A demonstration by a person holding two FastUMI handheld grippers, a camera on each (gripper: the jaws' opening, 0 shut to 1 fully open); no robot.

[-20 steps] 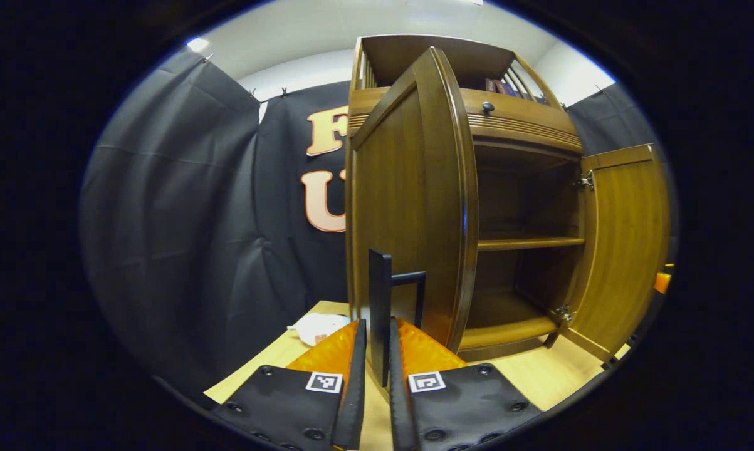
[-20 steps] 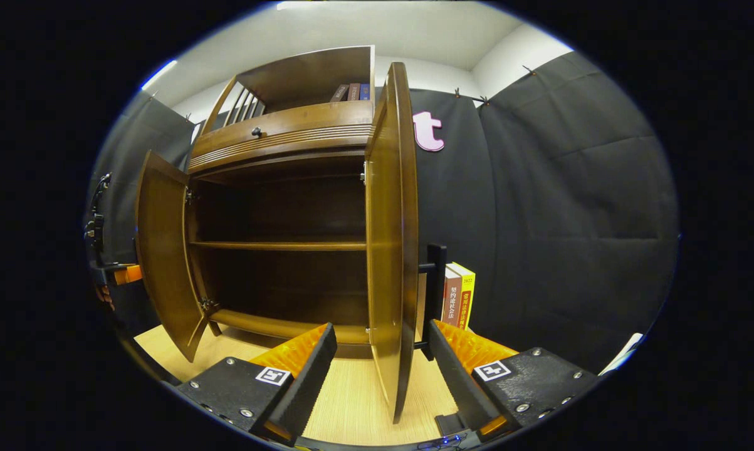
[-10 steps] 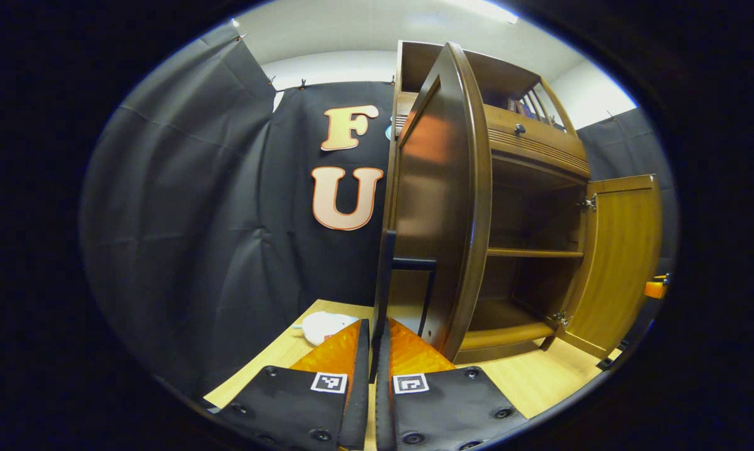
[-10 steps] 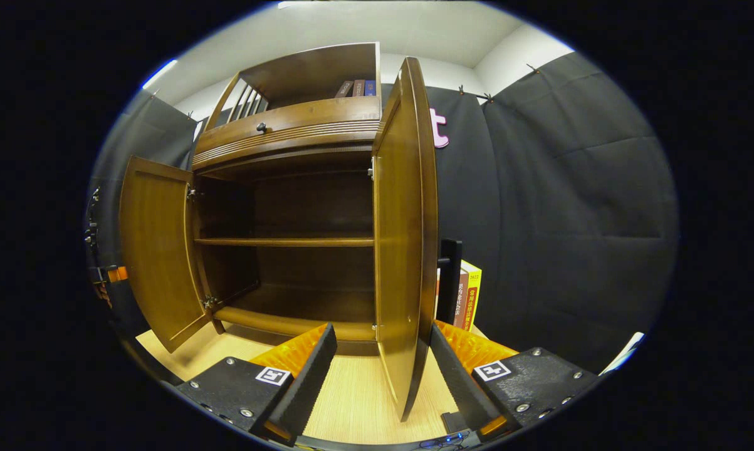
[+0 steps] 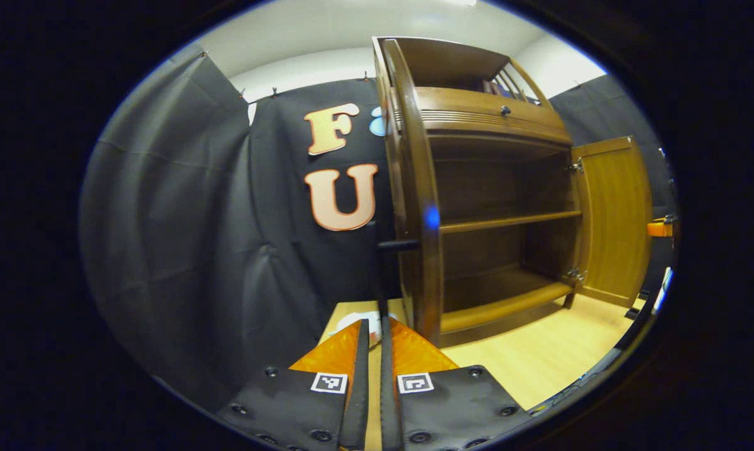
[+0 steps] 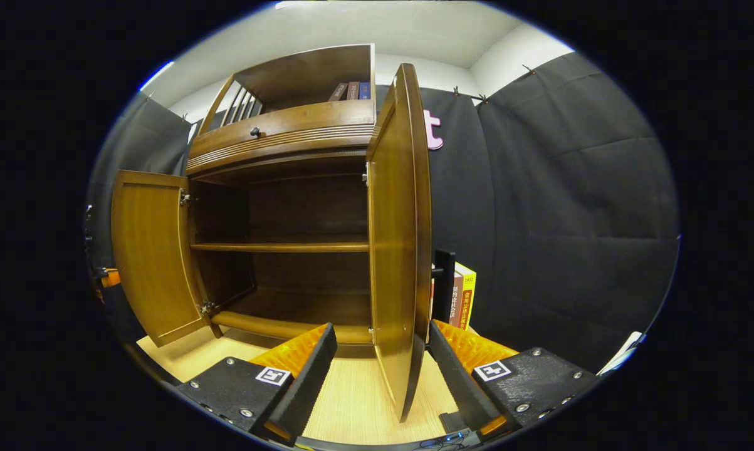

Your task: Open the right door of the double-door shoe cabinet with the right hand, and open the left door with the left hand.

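Note:
The brown shoe cabinet [image 5: 496, 207] stands with both doors swung out. In the left gripper view the left door [image 5: 414, 207] shows nearly edge-on, and my left gripper [image 5: 373, 327] is shut on its thin black handle [image 5: 380, 269]. The right door [image 5: 608, 219] hangs wide open at the far right. In the right gripper view that right door [image 6: 395, 250] sits between the fingers of my right gripper [image 6: 380, 343], which is open and presses on nothing. Its black handle [image 6: 443, 291] lies just past the right finger [image 6: 471, 354]. The left door [image 6: 151, 257] is at the left.
The cabinet stands on a light wooden table [image 5: 539, 357]. A white object [image 5: 351, 321] lies left of the cabinet. Upright books [image 6: 463, 297] stand right of it, behind the right door. More books [image 6: 351, 91] sit on the top shelf. Inner shelves [image 6: 282, 246] are bare.
The left door has swung farther outward with my left gripper holding its handle, from angled to nearly edge-on. The right gripper and right door have barely moved.

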